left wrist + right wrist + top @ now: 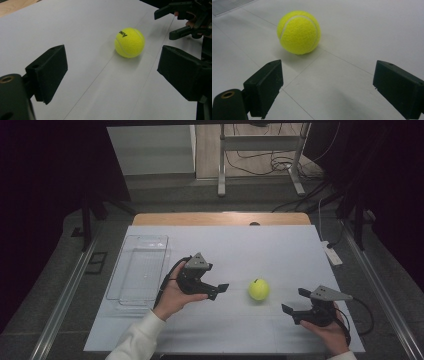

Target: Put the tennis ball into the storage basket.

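A yellow tennis ball rests on the white table sheet, between my two grippers. My left gripper is held just left of the ball, jaws pointing at it, open and empty. From the right, my right gripper points toward the ball, also open with nothing in it. In the left gripper view the ball lies ahead of the wide-apart jaws of my left gripper, with the right gripper beyond it. In the right gripper view the ball sits ahead and left of my right gripper.
A clear plastic tray lies at the left side of the sheet; its corner shows in the right gripper view. The wooden table edge runs along the far side. A cable trails from the right gripper.
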### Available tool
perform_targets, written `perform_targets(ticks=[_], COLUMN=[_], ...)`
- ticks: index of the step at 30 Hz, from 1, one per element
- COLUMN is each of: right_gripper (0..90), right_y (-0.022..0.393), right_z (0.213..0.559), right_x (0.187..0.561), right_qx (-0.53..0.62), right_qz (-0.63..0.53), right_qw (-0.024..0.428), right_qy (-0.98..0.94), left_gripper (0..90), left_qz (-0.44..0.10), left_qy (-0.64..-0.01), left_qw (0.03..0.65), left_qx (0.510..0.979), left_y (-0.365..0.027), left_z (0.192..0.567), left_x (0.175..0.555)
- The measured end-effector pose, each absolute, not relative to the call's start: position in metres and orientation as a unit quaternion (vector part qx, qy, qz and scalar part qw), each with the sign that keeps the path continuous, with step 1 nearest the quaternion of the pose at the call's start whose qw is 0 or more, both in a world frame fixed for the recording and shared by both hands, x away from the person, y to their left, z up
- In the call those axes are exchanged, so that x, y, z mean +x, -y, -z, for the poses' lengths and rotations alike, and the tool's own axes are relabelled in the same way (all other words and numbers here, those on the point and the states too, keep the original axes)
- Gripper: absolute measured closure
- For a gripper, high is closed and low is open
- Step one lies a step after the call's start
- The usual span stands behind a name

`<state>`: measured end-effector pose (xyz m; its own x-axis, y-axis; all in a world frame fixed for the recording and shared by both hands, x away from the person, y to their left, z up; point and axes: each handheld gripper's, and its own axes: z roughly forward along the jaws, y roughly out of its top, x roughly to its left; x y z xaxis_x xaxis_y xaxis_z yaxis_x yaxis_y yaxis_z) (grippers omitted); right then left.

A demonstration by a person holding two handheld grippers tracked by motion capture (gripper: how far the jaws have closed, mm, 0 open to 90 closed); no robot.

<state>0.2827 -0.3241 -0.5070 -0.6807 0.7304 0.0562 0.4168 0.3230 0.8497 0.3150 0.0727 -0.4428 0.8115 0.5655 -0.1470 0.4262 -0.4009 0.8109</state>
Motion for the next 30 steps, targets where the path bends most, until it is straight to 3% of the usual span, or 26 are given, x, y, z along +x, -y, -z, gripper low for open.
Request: perform_targets(ticks=[30], right_gripper=[9.7], right_y=[0.324], right_z=[0.507], right_x=[0.283], right_qx=[0.36], right_qz=[-0.457], right_qw=[0.171], right_qy=[-0.795], left_gripper=[10.2], left_qz=[-0.067], left_qy=[-0.277], left_qw=[0.458], left_qx=[0.842], left_y=[-0.05], left_z=[0.443], left_x=[0.319])
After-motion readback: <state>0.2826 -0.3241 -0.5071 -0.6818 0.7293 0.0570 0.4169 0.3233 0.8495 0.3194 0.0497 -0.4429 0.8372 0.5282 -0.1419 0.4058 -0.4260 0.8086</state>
